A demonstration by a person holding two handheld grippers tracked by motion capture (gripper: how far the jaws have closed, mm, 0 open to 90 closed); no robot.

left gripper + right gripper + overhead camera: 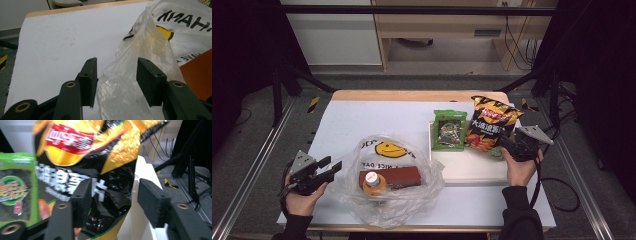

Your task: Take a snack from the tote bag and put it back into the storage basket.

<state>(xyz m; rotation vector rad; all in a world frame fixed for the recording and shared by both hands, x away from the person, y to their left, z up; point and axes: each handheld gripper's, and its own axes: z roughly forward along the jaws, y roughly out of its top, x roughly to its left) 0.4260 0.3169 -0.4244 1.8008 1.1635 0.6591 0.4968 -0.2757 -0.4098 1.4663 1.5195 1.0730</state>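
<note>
Worktop (362, 120): white, wood-edged at the far side. Plastic bag (387, 175): clear, yellow smiley print, lettering "THANK" partly legible; lay near-left on the worktop, containing a brown box (394, 176) and an orange bottle (373, 182). Crisp packet (489, 125): black and yellow, red logo, Chinese characters; stood on a white tray (472, 170) at right. Green snack packet (449, 130): beside it, writing illegible. Left gripper (116, 80): fingers spread, bag's edge between them, unpinched. Right gripper (113, 200): fingers spread around the crisp packet's lower corner; one finger touched it, the other stood apart.
</note>
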